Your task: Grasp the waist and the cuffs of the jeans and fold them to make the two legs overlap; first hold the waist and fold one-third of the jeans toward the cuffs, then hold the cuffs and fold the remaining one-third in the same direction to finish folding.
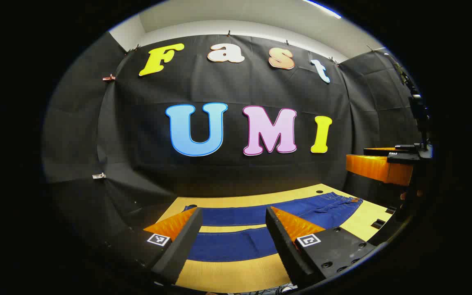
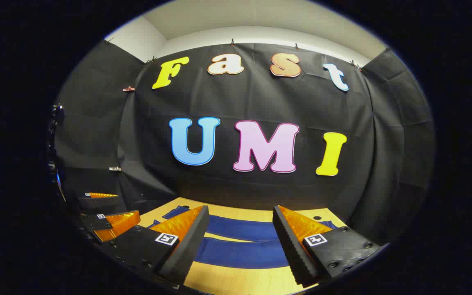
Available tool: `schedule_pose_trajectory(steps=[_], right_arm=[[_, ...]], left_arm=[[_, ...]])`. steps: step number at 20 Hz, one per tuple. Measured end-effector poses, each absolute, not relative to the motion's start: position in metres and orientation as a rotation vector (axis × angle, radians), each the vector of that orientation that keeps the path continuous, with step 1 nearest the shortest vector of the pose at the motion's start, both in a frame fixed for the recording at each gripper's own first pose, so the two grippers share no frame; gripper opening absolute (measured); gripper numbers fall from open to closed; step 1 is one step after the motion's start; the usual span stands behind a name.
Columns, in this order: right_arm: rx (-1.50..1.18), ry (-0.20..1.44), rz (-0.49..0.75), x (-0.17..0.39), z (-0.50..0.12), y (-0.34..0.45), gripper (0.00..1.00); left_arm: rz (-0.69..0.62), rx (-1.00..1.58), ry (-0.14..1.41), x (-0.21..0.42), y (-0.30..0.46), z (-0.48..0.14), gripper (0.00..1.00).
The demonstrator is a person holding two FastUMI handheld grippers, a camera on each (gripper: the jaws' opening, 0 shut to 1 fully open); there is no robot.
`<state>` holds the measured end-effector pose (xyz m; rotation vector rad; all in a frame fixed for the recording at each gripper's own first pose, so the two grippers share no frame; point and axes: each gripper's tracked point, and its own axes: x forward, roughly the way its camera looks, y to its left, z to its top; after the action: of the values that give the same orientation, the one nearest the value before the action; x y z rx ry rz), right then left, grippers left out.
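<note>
Left gripper view, nearest first: the left gripper has its two fingers spread wide apart, nothing between them, raised above the table and touching no cloth. Between and beyond the fingers lie the jeans, spread flat on the pale wooden tabletop, the two legs side by side with a strip of bare wood between them. The legs run toward the left of this view; the waist, with a small brown patch on the band, lies toward the far right corner of the table. At the right edge, higher than the table, the right gripper shows side-on; its fingers stand apart with nothing in them. Right gripper view, nearest first: the right gripper is likewise wide open and empty, poised above the table without contact. Under the gap between its fingers run the two legs of the jeans, flat, unfolded, parallel, with wood showing between. The left gripper appears at the lower left edge, fingers apart, holding nothing. A small dark hole marks the far edge of the tabletop. Behind the table hangs the black cloth wall, and above it a pale ceiling.
</note>
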<state>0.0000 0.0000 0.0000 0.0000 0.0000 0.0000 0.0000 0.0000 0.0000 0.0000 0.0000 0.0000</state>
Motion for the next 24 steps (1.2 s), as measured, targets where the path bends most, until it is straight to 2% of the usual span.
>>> schedule_pose_trajectory(steps=[8,9,10,15,20,24], right_arm=[[0.021,0.032,-0.061,-0.005,-0.011,-0.027,0.95],[0.023,0.033,-0.067,-0.006,-0.012,-0.029,1.00],[0.026,0.035,-0.074,-0.007,-0.013,-0.032,0.95],[0.017,0.045,-0.093,-0.006,-0.017,-0.041,0.95],[0.023,0.060,-0.107,-0.005,-0.022,-0.046,0.95],[0.027,0.098,-0.131,-0.011,-0.034,-0.054,0.95]], left_arm=[[0.028,-0.005,0.011,0.002,0.012,-0.007,0.96],[0.019,-0.009,0.020,0.004,0.009,-0.008,0.96],[0.016,-0.011,0.024,0.006,0.010,-0.010,0.96],[-0.009,0.023,0.020,0.015,0.011,-0.010,0.96],[-0.008,0.222,0.080,0.039,0.055,-0.046,0.98],[-0.035,0.471,0.222,0.067,0.120,-0.112,0.98]])
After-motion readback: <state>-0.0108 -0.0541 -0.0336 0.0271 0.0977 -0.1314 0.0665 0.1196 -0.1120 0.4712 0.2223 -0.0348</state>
